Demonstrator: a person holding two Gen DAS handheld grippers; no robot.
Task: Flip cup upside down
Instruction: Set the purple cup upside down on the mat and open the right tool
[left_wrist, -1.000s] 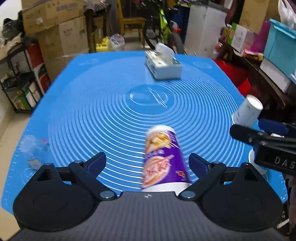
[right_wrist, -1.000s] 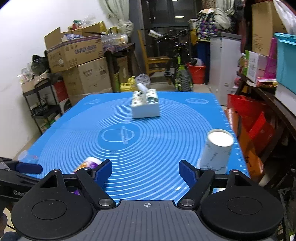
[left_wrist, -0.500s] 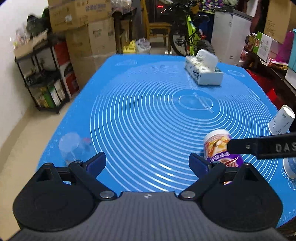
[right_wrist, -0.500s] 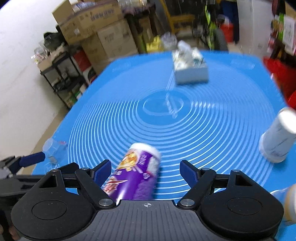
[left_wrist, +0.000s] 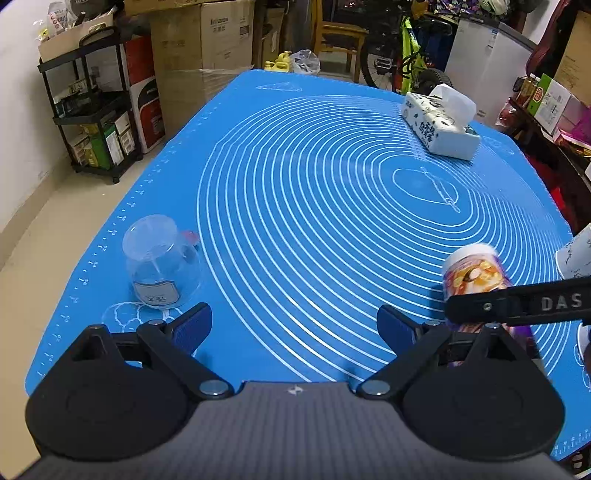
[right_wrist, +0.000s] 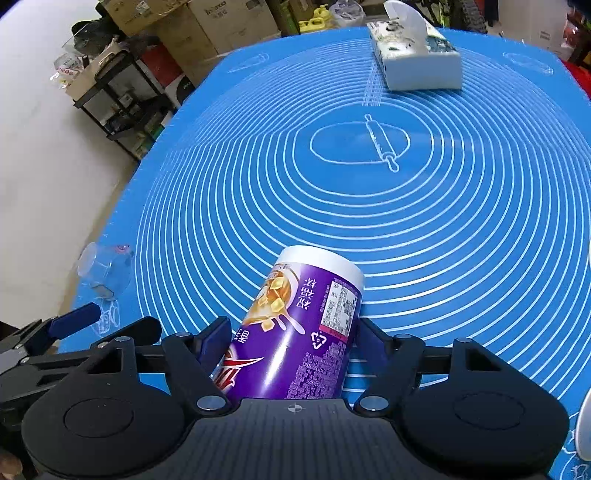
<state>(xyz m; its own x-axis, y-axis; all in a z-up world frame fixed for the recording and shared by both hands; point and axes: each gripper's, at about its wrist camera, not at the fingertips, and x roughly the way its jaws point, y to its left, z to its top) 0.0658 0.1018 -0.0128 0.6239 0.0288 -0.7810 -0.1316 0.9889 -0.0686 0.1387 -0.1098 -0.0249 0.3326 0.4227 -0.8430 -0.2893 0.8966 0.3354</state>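
A purple paper cup (right_wrist: 299, 332) with printed food art and a white base rests bottom-up and tilted on the blue mat (right_wrist: 369, 206). My right gripper (right_wrist: 291, 343) is shut on its sides, a blue pad on each side. The cup also shows in the left wrist view (left_wrist: 476, 273) behind the right gripper's black arm (left_wrist: 524, 302). My left gripper (left_wrist: 293, 325) is open and empty above the mat's near left part, to the left of the cup.
A clear glass jar (left_wrist: 160, 266) lies near the mat's left edge, also in the right wrist view (right_wrist: 105, 269). A tissue box (right_wrist: 413, 55) stands at the far side. A white paper cup (left_wrist: 576, 254) stands at the right edge. Boxes and shelves surround the table.
The right gripper has moved in and closed on the purple cup. The left gripper has swung left, away from the cup, and stays open.
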